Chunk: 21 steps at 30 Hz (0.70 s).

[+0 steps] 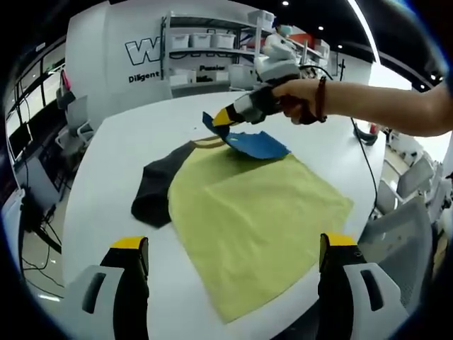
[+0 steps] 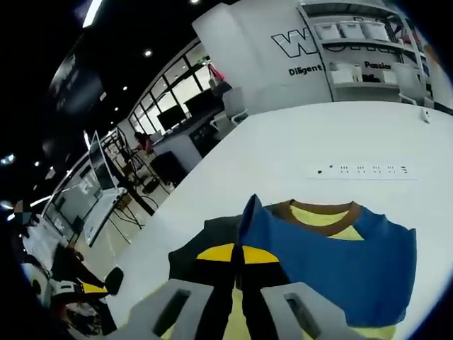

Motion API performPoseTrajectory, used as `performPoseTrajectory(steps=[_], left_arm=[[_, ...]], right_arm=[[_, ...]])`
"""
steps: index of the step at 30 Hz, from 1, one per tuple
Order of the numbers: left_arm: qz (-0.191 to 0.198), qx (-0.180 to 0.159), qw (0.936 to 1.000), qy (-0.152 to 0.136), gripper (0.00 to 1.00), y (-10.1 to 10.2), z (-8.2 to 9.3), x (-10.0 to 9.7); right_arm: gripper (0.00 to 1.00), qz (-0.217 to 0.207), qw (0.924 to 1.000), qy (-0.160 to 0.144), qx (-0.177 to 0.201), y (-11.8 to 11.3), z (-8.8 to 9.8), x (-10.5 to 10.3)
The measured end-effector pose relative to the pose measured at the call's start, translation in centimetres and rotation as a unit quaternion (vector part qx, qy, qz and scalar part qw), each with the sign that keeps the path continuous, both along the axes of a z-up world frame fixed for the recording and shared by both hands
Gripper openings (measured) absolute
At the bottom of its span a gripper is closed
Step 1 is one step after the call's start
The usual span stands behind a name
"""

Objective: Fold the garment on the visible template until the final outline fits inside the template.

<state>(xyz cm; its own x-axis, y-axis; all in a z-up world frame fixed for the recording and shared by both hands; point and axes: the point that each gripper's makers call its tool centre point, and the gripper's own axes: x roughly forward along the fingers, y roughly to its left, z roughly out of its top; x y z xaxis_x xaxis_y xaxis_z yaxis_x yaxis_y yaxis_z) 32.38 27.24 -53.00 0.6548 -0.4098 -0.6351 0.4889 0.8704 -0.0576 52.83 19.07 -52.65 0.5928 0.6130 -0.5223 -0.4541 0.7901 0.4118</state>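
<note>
on the white counter (image 1: 106, 177) the garment (image 1: 255, 219) lies flat, yellow body toward me, dark sleeve (image 1: 152, 191) out at 9 o'clock, brown collar (image 1: 209, 142) at the far end. my right claw (image 1: 223, 119) sits at 12 o'clock in the left gripper view, pressed together on the blue sleeve (image 1: 258, 144), lifting it and folding it over the yellow. right gripper view confirms: yellow tips closed on blue cloth (image 2: 333, 262) just below the collar (image 2: 318, 207). my left claw (image 1: 233, 255) is spread, holding nothing, near the hem. shirt's long axis runs 12 to 6, so i judge the right hand is nearer for carrying the sleeve across. can't make out a template.
</note>
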Motion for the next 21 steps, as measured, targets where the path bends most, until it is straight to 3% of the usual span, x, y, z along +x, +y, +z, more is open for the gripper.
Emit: performPoseTrajectory(steps=[10,21], left_arm=[[0.0,0.002,1.0,0.0,0.99,0.4,0.0,0.0],[0.003,0.005,1.0,0.006,0.99,1.1,-0.4,-0.1]], right_arm=[[0.0,0.016,0.9997,0.009,0.017,3.1,-1.0,-0.5],[0.0,0.045,0.9981,0.037,0.019,5.7,-4.0,-1.4]])
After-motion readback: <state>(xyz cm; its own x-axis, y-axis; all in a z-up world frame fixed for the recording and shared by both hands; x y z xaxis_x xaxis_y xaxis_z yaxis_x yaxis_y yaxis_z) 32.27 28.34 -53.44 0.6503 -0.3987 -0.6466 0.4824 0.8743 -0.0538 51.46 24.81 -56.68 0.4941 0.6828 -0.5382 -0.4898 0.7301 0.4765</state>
